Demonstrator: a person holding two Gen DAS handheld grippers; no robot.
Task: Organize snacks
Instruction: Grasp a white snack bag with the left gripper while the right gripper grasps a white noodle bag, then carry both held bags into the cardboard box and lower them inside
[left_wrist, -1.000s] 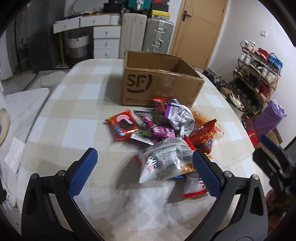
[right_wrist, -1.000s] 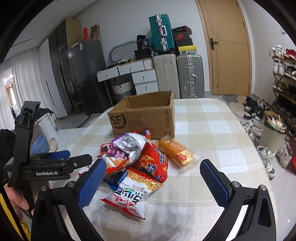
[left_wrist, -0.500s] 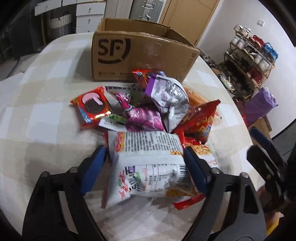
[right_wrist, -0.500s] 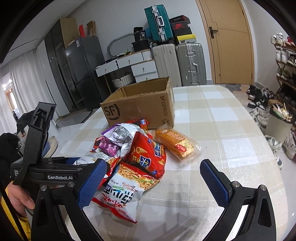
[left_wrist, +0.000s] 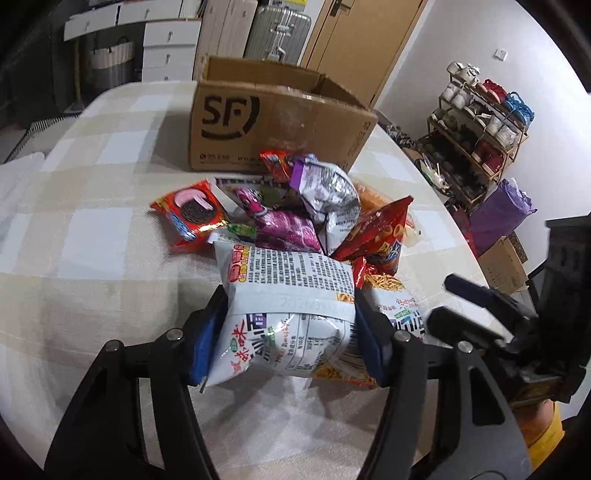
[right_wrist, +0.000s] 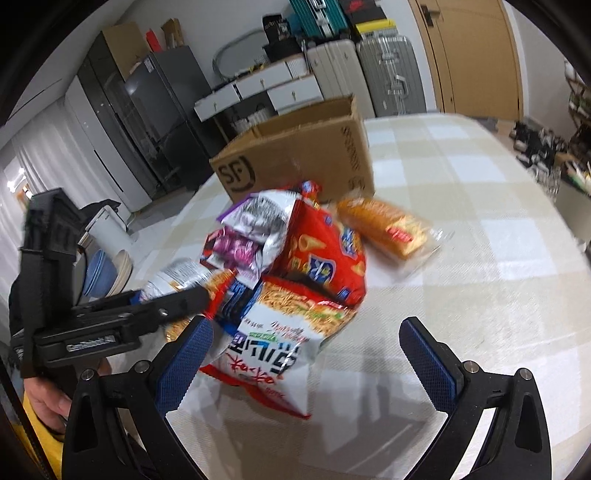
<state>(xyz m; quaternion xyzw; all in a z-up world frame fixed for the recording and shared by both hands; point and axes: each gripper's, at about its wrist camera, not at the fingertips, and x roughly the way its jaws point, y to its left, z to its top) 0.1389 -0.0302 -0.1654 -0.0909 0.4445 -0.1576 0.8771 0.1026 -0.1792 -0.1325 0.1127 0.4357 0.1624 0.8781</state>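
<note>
- left gripper (left_wrist: 291, 328) has just been closing, and its blue pads now press both sides of the white noodle bag (left_wrist: 288, 310) at the near edge of the snack pile
- that bag lies printed back up, its lower half squeezed between the fingers (left_wrist: 202, 345), still resting on the checked table (left_wrist: 92, 258)
- right gripper (right_wrist: 306, 363) hangs wide open over the table, nothing between its pads; the red-and-white noodle pack (right_wrist: 273, 350) lies just past its left finger
- behind the held bag: a purple packet (left_wrist: 284, 230), a silver bag with purple top (left_wrist: 328, 192), a red cone-snack bag (left_wrist: 380, 232), all heaped and touching
- a red cookie pack (left_wrist: 190, 216) sits at the pile's left edge, flat on the table
- an orange cracker pack (right_wrist: 388, 227) lies on the right of the heap in the right wrist view, touching the red bag's side or just beside it, hard to tell in the blur
- the open cardboard box (left_wrist: 273, 122) marked sf stands upright just behind the pile, flaps up
- a hand (right_wrist: 48, 402) grips the left tool's handle at the lower left of the right wrist view
</note>
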